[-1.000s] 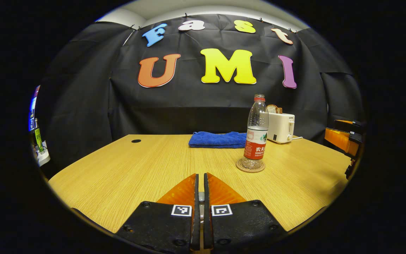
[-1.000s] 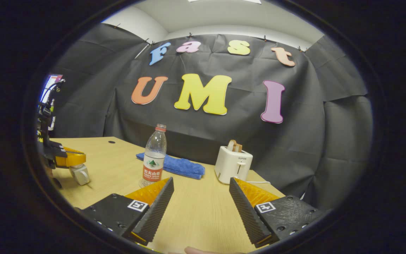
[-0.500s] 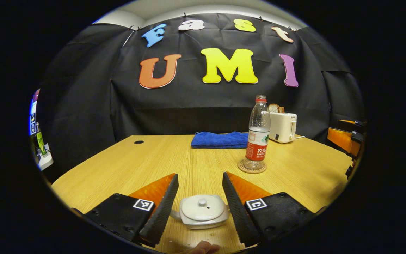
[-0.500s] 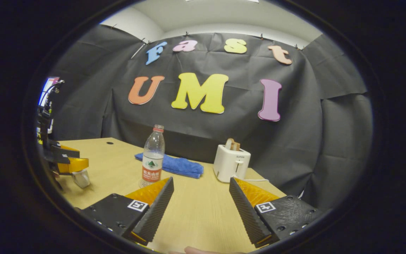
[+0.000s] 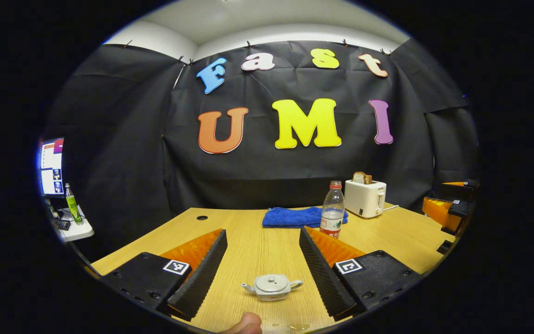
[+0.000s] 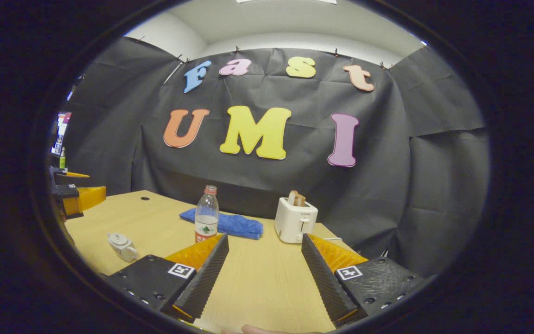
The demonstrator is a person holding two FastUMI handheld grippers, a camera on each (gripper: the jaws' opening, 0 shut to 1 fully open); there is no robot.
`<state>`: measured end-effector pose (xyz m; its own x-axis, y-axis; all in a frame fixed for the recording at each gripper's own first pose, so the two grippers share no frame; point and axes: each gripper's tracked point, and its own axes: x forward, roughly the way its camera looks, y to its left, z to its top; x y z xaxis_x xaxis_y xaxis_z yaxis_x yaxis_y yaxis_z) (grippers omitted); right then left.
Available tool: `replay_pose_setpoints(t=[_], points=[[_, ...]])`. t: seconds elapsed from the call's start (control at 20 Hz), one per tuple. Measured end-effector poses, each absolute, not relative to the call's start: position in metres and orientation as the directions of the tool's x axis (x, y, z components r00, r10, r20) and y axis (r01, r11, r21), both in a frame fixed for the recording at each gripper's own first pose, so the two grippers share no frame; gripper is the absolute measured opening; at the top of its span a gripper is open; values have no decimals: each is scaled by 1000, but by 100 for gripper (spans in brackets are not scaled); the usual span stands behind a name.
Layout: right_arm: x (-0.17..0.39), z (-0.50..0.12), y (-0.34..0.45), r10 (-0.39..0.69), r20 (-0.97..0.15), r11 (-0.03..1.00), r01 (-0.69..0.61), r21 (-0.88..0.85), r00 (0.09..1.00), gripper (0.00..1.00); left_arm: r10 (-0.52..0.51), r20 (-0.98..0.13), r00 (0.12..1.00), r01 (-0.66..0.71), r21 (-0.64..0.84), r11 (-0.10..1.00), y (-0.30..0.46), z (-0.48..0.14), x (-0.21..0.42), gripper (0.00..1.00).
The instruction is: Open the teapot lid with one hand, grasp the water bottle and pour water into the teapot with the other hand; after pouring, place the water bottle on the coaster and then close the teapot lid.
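A small white teapot (image 5: 271, 286) sits on the wooden table (image 5: 257, 250) with its lid on, low between the fingers of my left gripper (image 5: 262, 232), which hangs open above and behind it without touching it. The clear water bottle (image 5: 333, 211) with a red label stands upright farther back; its base is hidden behind one finger. In the right gripper view, my right gripper (image 6: 265, 237) is open and holds nothing. There the bottle (image 6: 206, 215) stands ahead to the left, the teapot (image 6: 121, 246) farther left, and the left gripper (image 6: 77, 197) at the left edge.
A folded blue towel (image 5: 295, 217) and a white toaster (image 5: 365, 198) with toast stand at the back of the table. The right gripper (image 5: 448, 213) shows at the right edge. A side shelf with a screen (image 5: 51, 167) lies off to the left.
My left gripper went from shut to open over the teapot lid, then drew up and back from the teapot. The right gripper stayed open and pulled back slightly.
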<state>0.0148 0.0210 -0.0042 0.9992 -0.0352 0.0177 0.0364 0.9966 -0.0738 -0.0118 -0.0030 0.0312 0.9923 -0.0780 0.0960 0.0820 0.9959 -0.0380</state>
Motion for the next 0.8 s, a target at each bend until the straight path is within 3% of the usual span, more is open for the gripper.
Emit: replay_pose_setpoints(t=[0.15,0.25,0.3,0.8], points=[[-3,9,18,-29,16,999,30,-13,999,98,-68,96,993,70,-25,997,3,41,-28,98],[-13,14,19,-10,20,1000,10,14,1000,95,-90,77,993,95,-53,994,2,42,-38,98],[-15,15,16,-19,21,1000,19,9,1000,98,-96,80,992,101,-67,993,2,45,-39,98],[-14,11,20,-27,12,999,27,-32,1000,95,-104,69,992,110,-79,991,2,42,-37,98]])
